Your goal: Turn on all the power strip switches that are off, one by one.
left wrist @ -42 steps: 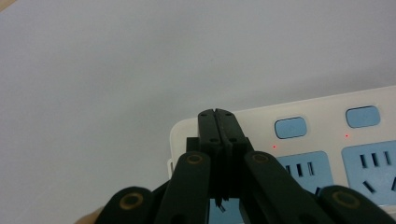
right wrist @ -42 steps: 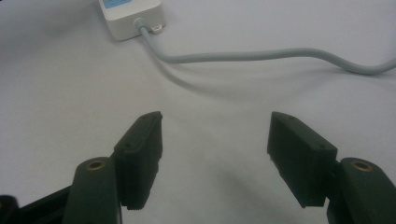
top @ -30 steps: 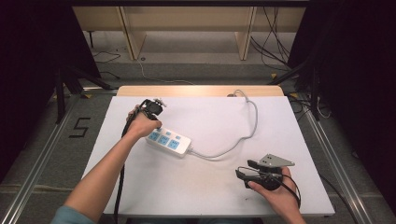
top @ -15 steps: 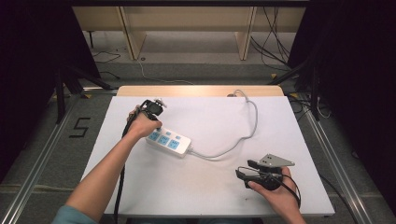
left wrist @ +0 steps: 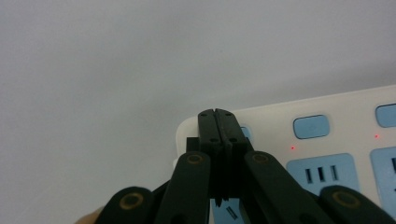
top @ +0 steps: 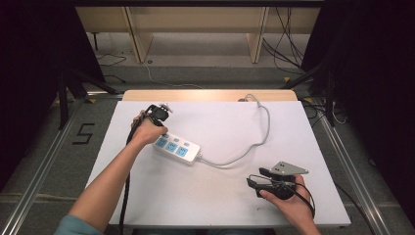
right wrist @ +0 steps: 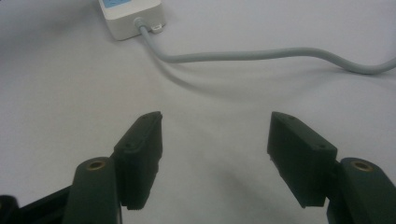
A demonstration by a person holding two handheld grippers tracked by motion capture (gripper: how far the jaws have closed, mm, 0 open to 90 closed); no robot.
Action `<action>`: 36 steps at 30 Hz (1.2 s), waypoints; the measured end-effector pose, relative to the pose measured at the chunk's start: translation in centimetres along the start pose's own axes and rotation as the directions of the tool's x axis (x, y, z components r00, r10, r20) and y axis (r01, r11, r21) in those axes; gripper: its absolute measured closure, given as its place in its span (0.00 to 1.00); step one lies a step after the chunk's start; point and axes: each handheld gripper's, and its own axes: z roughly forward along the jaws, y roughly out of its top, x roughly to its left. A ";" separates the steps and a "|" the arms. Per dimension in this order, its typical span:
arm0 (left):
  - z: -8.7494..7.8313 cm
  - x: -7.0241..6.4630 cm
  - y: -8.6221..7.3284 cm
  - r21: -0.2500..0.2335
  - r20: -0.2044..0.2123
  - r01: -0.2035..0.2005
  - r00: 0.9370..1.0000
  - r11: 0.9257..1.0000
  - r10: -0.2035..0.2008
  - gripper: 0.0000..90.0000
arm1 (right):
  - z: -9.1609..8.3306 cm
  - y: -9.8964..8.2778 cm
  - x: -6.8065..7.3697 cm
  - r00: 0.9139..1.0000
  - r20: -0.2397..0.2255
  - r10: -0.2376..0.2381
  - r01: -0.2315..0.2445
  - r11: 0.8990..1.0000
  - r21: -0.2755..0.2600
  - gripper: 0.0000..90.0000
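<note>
A white power strip (top: 177, 147) with blue sockets lies on the white table (top: 220, 196), left of centre. Its grey cable (top: 254, 142) curves away toward the far edge. My left gripper (left wrist: 218, 113) is shut with nothing held, its tips over the strip's end (left wrist: 280, 126) by a blue switch button (left wrist: 311, 126); small red lights glow beside the buttons. In the high view the left gripper (top: 157, 113) sits at the strip's far-left end. My right gripper (right wrist: 215, 133) stands open above bare table, the cable (right wrist: 261, 56) and the strip's cable end (right wrist: 133, 18) ahead of it. The high view shows the right gripper (top: 257, 178) at the front right.
Wooden shelf legs (top: 257, 29) and loose floor cables (top: 288, 44) lie beyond the table's far edge. A metal rail (top: 342, 156) runs along the right side, and a "5" mark (top: 84, 133) is on the floor at left.
</note>
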 end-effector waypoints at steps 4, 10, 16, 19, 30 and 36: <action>-0.1 -0.5 0.3 -0.002 0.014 -0.012 1.000 1.000 0.012 1.00 | 0.0 0.0 0.0 1.000 0.001 0.000 0.000 1.000 0.004 0.41; 0.0 -0.4 0.2 0.003 0.012 -0.005 1.000 1.000 0.005 1.00 | -0.1 0.0 0.0 1.000 0.000 0.000 0.000 1.000 -0.001 0.41; 0.2 -0.5 0.3 0.009 0.007 -0.006 1.000 1.000 0.006 1.00 | 0.0 0.0 0.0 1.000 0.000 -0.001 0.001 1.000 0.000 0.41; 0.2 -0.5 0.3 0.012 0.006 -0.009 1.000 1.000 0.009 1.00 | 0.0 0.0 0.0 1.000 0.000 -0.003 0.003 1.000 0.000 0.41; 0.4 -0.8 0.3 0.027 -0.008 -0.028 1.000 0.999 0.028 1.00 | 0.1 0.0 0.1 1.000 -0.002 -0.006 0.006 1.000 0.003 0.41; 0.4 -0.9 0.3 0.021 -0.012 -0.030 0.999 0.999 0.030 1.00 | 0.1 0.0 0.1 1.000 0.000 -0.006 0.006 1.000 0.002 0.41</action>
